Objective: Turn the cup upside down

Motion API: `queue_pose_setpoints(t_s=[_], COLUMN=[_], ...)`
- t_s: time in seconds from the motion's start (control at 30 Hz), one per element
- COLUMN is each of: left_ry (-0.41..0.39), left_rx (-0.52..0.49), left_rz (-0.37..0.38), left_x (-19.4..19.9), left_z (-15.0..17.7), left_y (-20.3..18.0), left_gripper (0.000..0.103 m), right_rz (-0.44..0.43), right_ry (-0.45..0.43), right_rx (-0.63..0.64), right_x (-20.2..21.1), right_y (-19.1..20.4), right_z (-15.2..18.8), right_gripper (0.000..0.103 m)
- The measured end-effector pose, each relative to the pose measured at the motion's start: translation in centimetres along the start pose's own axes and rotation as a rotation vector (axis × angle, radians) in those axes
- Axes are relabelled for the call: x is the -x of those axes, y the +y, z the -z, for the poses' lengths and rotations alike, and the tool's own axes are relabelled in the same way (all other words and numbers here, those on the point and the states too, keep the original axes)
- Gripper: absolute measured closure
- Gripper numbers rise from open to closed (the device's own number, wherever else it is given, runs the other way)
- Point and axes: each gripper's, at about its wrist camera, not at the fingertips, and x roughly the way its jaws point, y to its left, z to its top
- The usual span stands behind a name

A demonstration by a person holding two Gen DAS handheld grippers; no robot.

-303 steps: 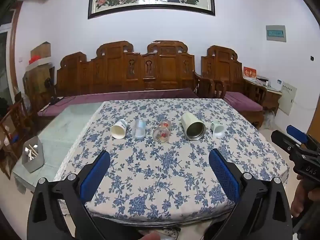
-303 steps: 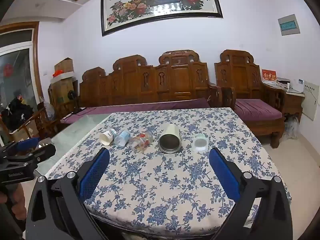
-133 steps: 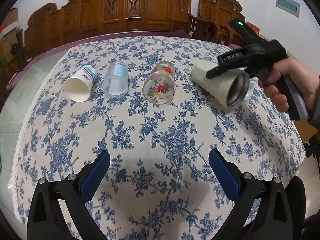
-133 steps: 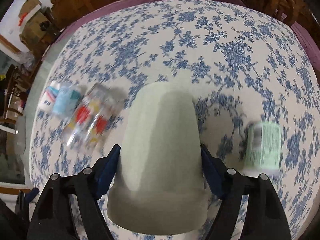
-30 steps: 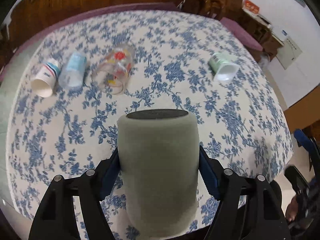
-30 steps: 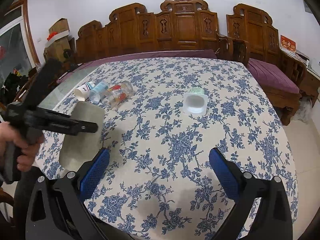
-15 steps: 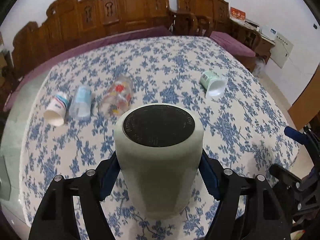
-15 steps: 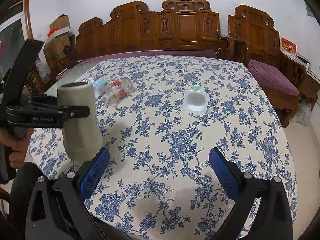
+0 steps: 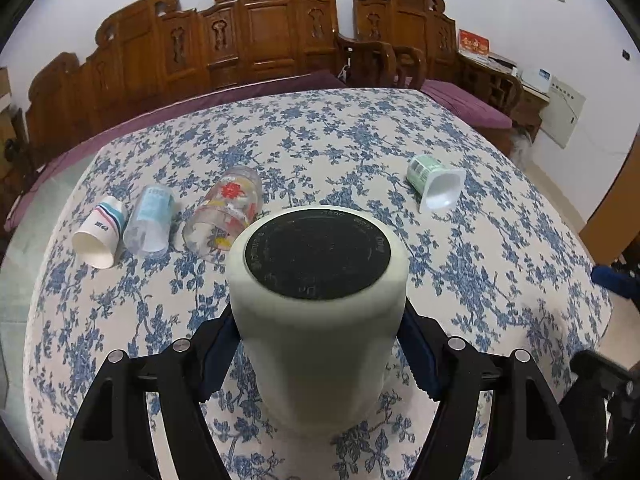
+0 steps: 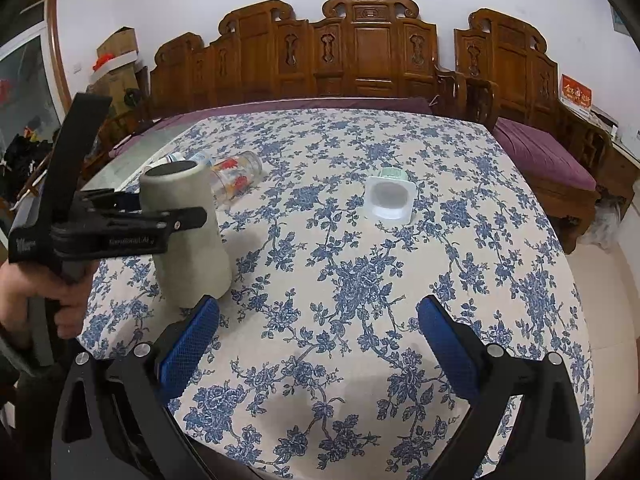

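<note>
The large pale grey-green cup (image 9: 316,344) stands upside down on the floral tablecloth, its black base facing up. My left gripper (image 9: 320,344) is shut on its sides. In the right wrist view the same cup (image 10: 188,256) stands at the table's left front, mouth down on the cloth, with the left gripper (image 10: 160,220) clamped around it. My right gripper (image 10: 318,344) is open and empty above the table's front edge.
Lying on the cloth are a paper cup (image 9: 100,232), a clear plastic cup (image 9: 150,222), a flowered glass (image 9: 224,212) and a green yogurt cup (image 9: 436,184). Carved wooden benches (image 10: 360,56) stand behind the table (image 10: 400,280).
The left gripper lowered the inverted cup from a tilted hold in the air onto the tablecloth, upright with its base up. The right gripper stayed open and nearly still.
</note>
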Motion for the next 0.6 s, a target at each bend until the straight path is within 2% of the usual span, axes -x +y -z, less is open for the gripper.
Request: queue_pose_setpoints(t_s=[0.17,0.43,0.6], left_ry=[-0.004,-0.010,-0.053], left_rx=[-0.005,0.020,0.034], left_rz=[0.008,-0.007,-0.019], left_x=[1.0,1.9,3.9], left_z=[2.2,3.4,4.3], left_y=[-0.3,0.1,0.6], left_gripper=[0.033,0.033,0.022], right_rz=[-0.003,0.003,0.006], right_ry=[-0.005,-0.019,-0.033], right_rx=[0.006,0.029,0.034], right_x=[0.1,0.5,1.1], right_y=[0.3,1.1,1.9], right_z=[-0.1,-0.1,-0.3], right_gripper=[0.003,0.003,0.003])
